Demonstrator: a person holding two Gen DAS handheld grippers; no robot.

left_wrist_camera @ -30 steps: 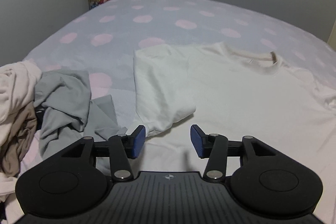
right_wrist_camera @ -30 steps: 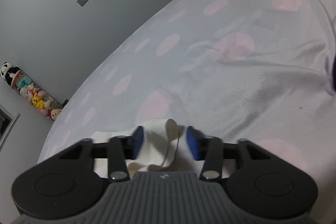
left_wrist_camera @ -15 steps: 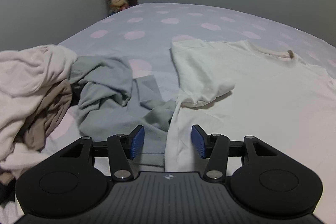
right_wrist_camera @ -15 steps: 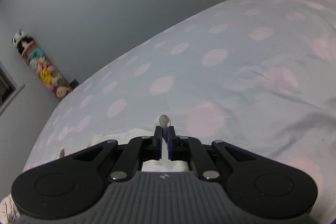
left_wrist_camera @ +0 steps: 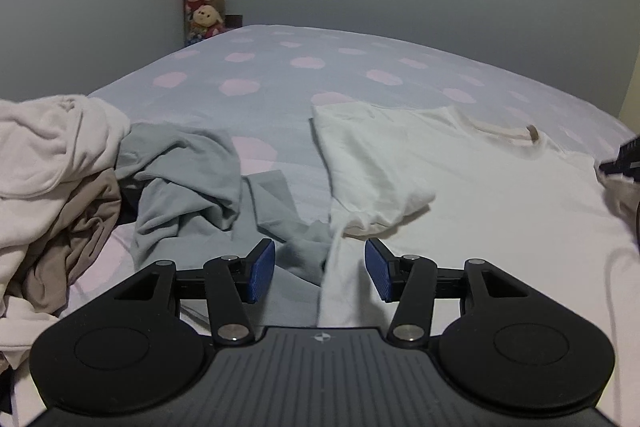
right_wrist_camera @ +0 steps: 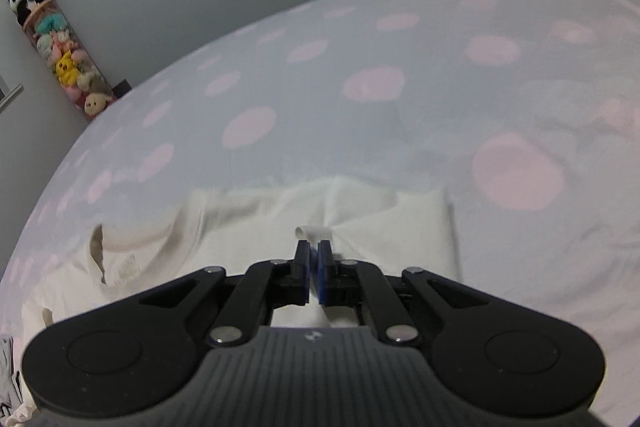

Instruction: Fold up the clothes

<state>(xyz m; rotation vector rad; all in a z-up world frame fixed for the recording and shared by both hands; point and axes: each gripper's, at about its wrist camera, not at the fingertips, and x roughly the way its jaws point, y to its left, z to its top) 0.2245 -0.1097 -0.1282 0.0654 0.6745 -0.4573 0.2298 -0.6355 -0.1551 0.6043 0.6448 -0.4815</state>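
White shirt (left_wrist_camera: 460, 187) sleeve pinched in right tool (right_wrist_camera: 314, 269), left tool (left_wrist_camera: 320, 271) wide over its edge.

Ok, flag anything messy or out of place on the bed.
The grey garment lies crumpled, its edge overlapping the white t-shirt's left side hem. Beside it, a heap of cream and tan clothes is unfolded. The t-shirt's collar is slightly upturned.

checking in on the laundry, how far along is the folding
Early. Done: one sleeve of the white shirt is folded in. In hand: the right gripper pinches the other sleeve; the left gripper is open. Left: finishing this shirt, then the grey garment and the pile.
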